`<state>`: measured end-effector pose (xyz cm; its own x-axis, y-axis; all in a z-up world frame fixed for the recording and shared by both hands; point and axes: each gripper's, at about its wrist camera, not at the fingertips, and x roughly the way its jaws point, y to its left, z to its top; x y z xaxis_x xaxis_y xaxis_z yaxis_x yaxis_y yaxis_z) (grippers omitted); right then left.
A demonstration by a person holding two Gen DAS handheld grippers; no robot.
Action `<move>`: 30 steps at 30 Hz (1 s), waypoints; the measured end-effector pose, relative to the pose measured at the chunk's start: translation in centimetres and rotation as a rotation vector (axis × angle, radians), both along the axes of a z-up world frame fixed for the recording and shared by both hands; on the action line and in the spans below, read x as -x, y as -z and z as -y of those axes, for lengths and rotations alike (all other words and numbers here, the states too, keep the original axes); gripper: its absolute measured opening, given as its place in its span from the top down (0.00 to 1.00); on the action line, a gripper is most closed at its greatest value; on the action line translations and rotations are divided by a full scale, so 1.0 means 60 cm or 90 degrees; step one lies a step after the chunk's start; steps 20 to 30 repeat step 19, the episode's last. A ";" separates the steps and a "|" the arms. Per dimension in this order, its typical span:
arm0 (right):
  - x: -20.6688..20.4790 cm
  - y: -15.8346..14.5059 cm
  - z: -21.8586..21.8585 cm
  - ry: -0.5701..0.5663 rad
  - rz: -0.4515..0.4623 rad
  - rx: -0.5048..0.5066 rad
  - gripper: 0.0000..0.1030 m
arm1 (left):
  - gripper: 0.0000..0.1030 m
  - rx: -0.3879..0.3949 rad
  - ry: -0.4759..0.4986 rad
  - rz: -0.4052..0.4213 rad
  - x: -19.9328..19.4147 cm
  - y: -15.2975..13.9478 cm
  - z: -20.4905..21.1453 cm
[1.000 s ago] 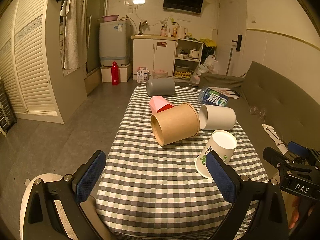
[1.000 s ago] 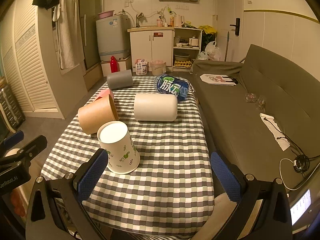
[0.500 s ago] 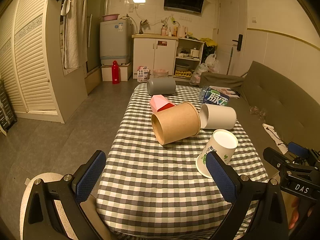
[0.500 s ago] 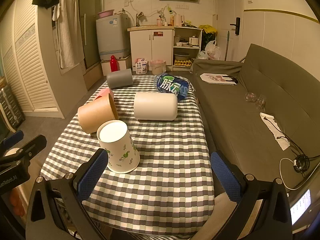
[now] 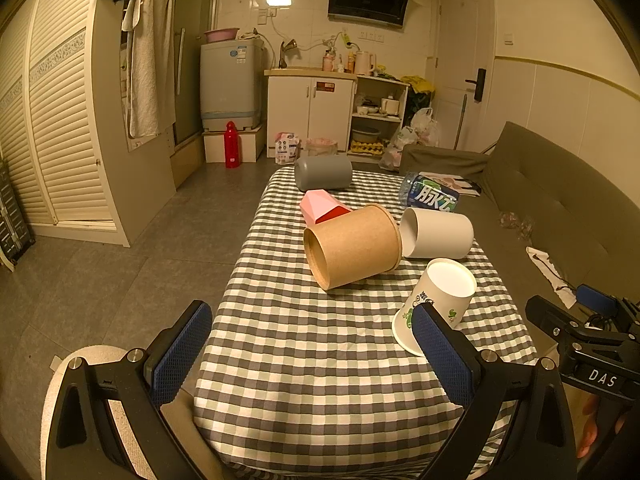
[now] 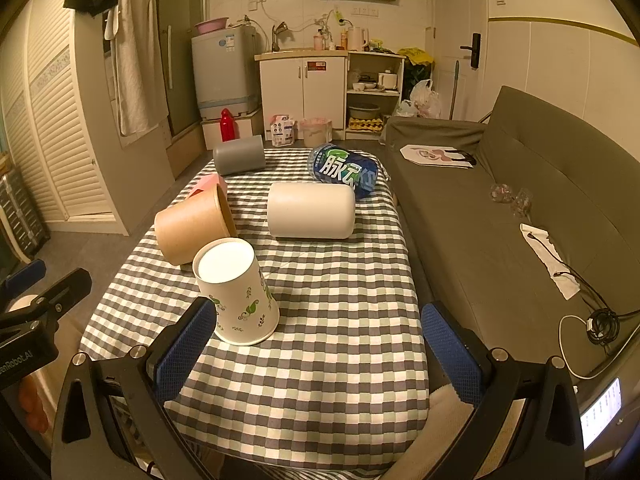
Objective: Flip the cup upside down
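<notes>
A white paper cup with green leaf print [image 5: 438,302] [image 6: 238,294] stands upside down on the checked table [image 5: 320,340] [image 6: 344,320], rim down, near the front edge. My left gripper [image 5: 312,354] is open and empty, held back from the table's front edge, the cup beside its right finger. My right gripper [image 6: 316,348] is open and empty, the cup just ahead of its left finger. Neither gripper touches the cup.
A brown paper tub [image 5: 352,246] [image 6: 192,226], a white cup [image 5: 436,232] [image 6: 310,210], a grey cup [image 5: 324,172] [image 6: 239,156], a pink-red box [image 5: 322,208] and a blue-labelled bottle [image 5: 430,196] [image 6: 344,168] lie further back. A sofa [image 6: 520,220] runs along the right.
Both grippers have drifted very slightly; the cup and the other objects have not moved.
</notes>
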<state>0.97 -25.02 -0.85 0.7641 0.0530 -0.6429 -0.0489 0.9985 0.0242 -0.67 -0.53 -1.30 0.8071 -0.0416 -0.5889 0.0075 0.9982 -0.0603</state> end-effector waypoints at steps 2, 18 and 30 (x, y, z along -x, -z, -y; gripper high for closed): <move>0.000 0.001 0.000 0.000 -0.001 0.000 0.00 | 0.00 0.000 0.000 0.000 0.000 0.000 0.000; 0.000 0.003 0.001 0.000 -0.006 -0.001 0.00 | 0.00 0.000 -0.002 -0.005 -0.001 0.007 -0.003; 0.000 0.003 0.002 0.001 -0.006 -0.001 0.00 | 0.00 0.000 -0.002 -0.006 -0.001 0.007 -0.004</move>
